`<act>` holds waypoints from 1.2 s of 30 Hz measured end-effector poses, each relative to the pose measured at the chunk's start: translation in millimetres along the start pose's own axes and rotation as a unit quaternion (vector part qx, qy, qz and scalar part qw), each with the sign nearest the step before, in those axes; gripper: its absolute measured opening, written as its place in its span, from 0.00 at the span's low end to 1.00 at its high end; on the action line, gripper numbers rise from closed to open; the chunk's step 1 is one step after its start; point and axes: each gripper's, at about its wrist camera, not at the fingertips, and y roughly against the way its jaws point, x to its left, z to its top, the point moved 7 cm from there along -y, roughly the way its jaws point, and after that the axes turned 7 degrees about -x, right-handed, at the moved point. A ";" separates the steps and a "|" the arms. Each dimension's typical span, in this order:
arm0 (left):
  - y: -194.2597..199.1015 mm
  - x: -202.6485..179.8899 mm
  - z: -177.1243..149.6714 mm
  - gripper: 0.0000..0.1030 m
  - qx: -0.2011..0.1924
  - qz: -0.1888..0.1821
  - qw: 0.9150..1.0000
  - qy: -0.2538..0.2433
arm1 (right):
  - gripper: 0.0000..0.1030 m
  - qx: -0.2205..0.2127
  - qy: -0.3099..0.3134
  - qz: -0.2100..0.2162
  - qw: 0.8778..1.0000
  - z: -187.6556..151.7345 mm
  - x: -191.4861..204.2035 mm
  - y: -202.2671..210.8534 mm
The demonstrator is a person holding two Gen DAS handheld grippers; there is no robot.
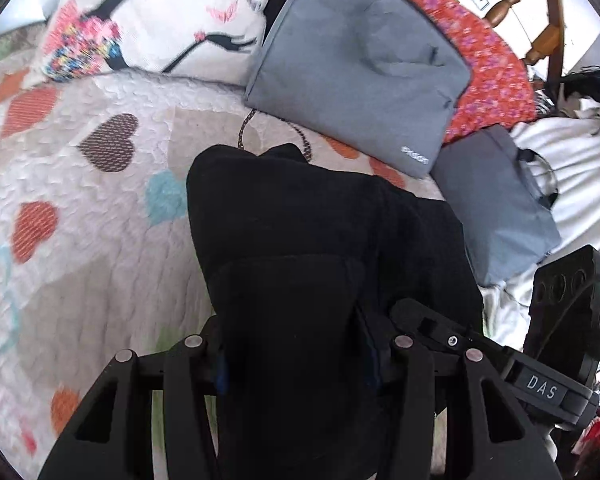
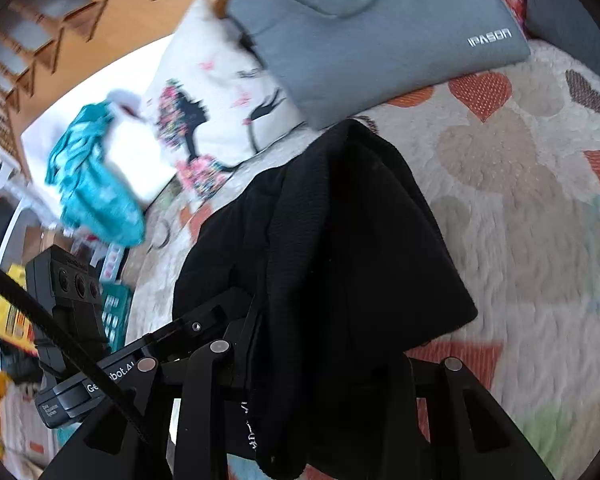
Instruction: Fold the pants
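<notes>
The black pants (image 1: 300, 232) hang bunched over a white quilt with coloured hearts (image 1: 80, 208). My left gripper (image 1: 296, 360) is shut on the pants; the cloth drapes over and hides its fingertips. The right gripper's body shows at the right edge of the left wrist view (image 1: 568, 320). In the right wrist view the pants (image 2: 340, 240) drape forward over my right gripper (image 2: 316, 364), which is shut on them; the fingertips are hidden by cloth. The left gripper's body shows at the left of that view (image 2: 72, 292). The quilt (image 2: 520, 220) lies beneath.
A grey laptop sleeve (image 1: 360, 64) lies beyond the pants, with a second grey bag (image 1: 500, 208) to its right. A printed white pillow (image 1: 160, 20), red patterned cloth (image 1: 488, 60) and white bedding (image 1: 572, 152) lie around. Teal cloth (image 2: 92, 184) lies at the bed's left edge.
</notes>
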 end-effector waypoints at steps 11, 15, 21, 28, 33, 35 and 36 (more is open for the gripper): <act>-25.9 31.5 1.1 0.57 0.035 -0.006 0.999 0.041 | 0.53 -0.007 -0.048 -0.039 0.998 23.6 -64.3 -1.4; 10.6 41.3 1.3 0.56 0.009 0.015 0.997 0.072 | 0.55 -0.066 -0.028 -0.051 0.996 37.4 -62.1 36.6; 61.2 25.5 -24.3 0.56 -0.059 0.031 0.996 0.053 | 0.49 -0.032 0.019 -0.049 0.998 19.3 -35.8 29.5; 43.5 8.0 -47.0 0.56 -0.049 0.054 0.997 -0.014 | 0.09 0.030 0.047 -0.099 0.994 -11.5 -35.2 4.3; 45.8 6.9 -44.9 0.56 -0.060 0.061 0.996 -0.029 | 0.02 0.073 0.026 -0.138 0.987 -31.9 -66.1 10.1; 44.4 11.3 -44.3 0.56 -0.058 0.065 0.996 -0.024 | 0.02 0.088 0.021 -0.157 0.984 -39.4 -78.9 10.2; 43.0 13.9 -44.1 0.57 -0.056 0.066 0.996 -0.021 | 0.02 0.092 0.012 -0.164 0.982 -42.4 -87.7 13.2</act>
